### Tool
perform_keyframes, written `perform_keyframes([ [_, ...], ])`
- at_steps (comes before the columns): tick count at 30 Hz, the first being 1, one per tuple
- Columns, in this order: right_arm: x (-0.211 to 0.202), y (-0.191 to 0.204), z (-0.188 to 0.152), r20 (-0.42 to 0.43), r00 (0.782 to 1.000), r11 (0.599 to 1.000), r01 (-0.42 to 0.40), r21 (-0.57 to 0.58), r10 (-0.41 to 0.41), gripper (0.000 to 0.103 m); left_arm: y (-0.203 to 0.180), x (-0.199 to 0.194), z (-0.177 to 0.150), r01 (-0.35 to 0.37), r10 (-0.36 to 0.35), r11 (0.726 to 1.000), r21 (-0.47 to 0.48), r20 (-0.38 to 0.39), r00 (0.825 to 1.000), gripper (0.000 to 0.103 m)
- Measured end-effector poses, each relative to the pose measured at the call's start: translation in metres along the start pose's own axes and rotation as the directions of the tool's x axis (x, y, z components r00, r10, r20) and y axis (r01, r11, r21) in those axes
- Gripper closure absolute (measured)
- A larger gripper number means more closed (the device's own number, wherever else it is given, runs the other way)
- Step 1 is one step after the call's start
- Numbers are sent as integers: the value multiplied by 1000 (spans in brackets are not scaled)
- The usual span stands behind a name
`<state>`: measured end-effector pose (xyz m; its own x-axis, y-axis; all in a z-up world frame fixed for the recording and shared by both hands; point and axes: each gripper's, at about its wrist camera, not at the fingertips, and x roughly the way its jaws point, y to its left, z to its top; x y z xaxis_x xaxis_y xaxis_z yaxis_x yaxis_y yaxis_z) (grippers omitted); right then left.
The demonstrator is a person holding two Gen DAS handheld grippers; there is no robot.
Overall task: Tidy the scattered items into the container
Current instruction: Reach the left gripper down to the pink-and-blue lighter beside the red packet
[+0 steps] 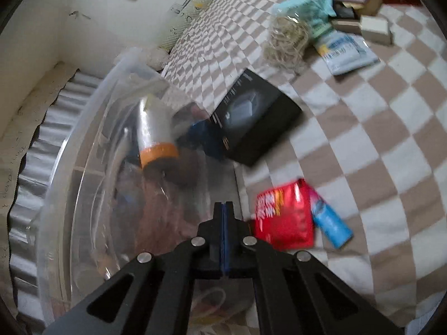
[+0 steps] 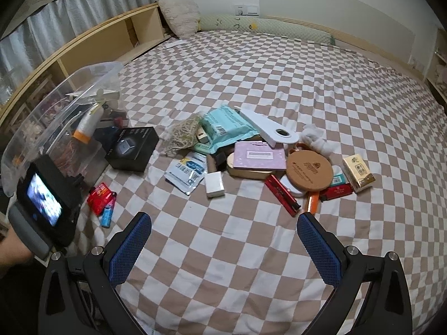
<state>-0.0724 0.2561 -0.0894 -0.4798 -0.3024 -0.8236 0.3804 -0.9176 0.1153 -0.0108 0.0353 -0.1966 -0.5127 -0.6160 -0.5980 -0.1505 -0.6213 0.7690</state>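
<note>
**Observer:** Entry. Your left gripper [image 1: 225, 209] has its fingers pressed together with nothing between them, hanging over the near rim of the clear plastic storage tub [image 1: 83, 128]. Your right gripper [image 2: 223, 237] stands wide apart and empty above bare checked bedspread [image 2: 251, 251].

**Recorder:** Progress?

**Observer:** Judged early to middling. Inside the tub you already have a silver tube with an orange band [image 1: 156, 134], something dark blue and some reddish-brown clutter, too blurred to name. Still out: the black cardboard box [image 1: 257, 120] touching the tub's wall, the red foil packet [image 1: 285, 215] with a blue lighter-shaped item [image 1: 332, 223] just beside it, and the main heap well apart in mid-bed: teal padded mailer [image 2: 226, 128], tangle of beige string [image 2: 184, 134], white flat tool with a round hole [image 2: 268, 128], lilac box [image 2: 259, 155], round cork coaster [image 2: 308, 173], yellow tissue pack [image 2: 359, 171], white sachet [image 2: 187, 174], small white block [image 2: 214, 185], red narrow boxes and an orange pen. Most items remain.

**Recorder:** Room to move?

**Observer:** Plenty. You have open bedspread between the right gripper and the heap, and a clear lane from the heap to the tub. Mind the tub's raised rim and the black box leaning on it; the wooden shelving [image 2: 111, 44] sits close behind the tub, so approach from the bed side.
</note>
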Motion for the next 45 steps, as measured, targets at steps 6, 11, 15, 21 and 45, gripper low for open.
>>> perform_keyframes([
  [6, -3, 13, 0, 3, 1000, 999, -20, -30, 20, 0, -11, 21, -24, 67, -77, 993, -100, -101, 992, 102],
  [11, -3, 22, -1, 2, 1000, 998, -25, -50, 25, 0, -18, 44, -25, 68, -93, 981, -182, -133, 987, 102],
  [15, -1, 22, -2, -3, 1000, 999, -16, -51, 16, 0, -21, 64, -11, 32, -61, 976, -215, -126, 990, 102],
  [21, 3, 16, -4, -20, 1000, 999, -2, -43, 1, 0, -20, 70, 12, 121, -131, 960, -253, -22, 991, 103],
  [45, 14, 19, 1, -40, 999, 1000, -12, -16, 11, 0, -91, -62, 35, 536, -490, 835, -125, 273, 828, 103],
])
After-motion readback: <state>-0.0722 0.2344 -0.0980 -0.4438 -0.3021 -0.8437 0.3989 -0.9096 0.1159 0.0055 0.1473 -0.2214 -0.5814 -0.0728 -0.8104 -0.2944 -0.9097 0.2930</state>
